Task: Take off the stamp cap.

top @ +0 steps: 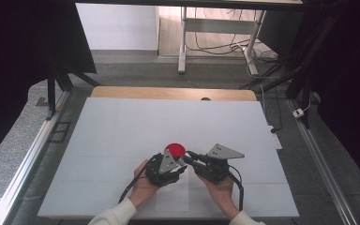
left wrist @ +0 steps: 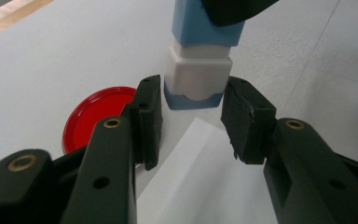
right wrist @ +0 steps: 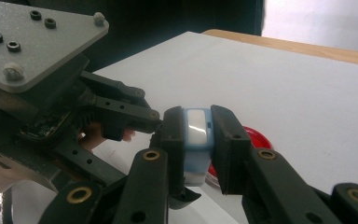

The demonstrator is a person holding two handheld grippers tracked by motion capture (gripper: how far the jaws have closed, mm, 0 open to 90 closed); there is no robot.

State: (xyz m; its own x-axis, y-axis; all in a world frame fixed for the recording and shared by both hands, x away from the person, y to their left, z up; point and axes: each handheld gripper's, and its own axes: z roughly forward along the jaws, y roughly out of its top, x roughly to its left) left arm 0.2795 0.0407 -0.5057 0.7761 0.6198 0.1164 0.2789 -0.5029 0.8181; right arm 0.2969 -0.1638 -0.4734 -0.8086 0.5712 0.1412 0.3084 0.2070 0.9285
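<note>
A small blue block with a white cap hangs just above the white table, and my right gripper is shut on its blue body. My left gripper is open, its jaws standing on either side of the white cap with small gaps. A flat red round lid lies on the table just behind the left jaw. In the high view both grippers meet tip to tip near the table's front centre, the left gripper and the right gripper just in front of the red lid.
The white table top stretches wide around the grippers, with a wooden edge at the far side. A paler white sheet lies under the left gripper. A person's hands hold both grippers from the front edge.
</note>
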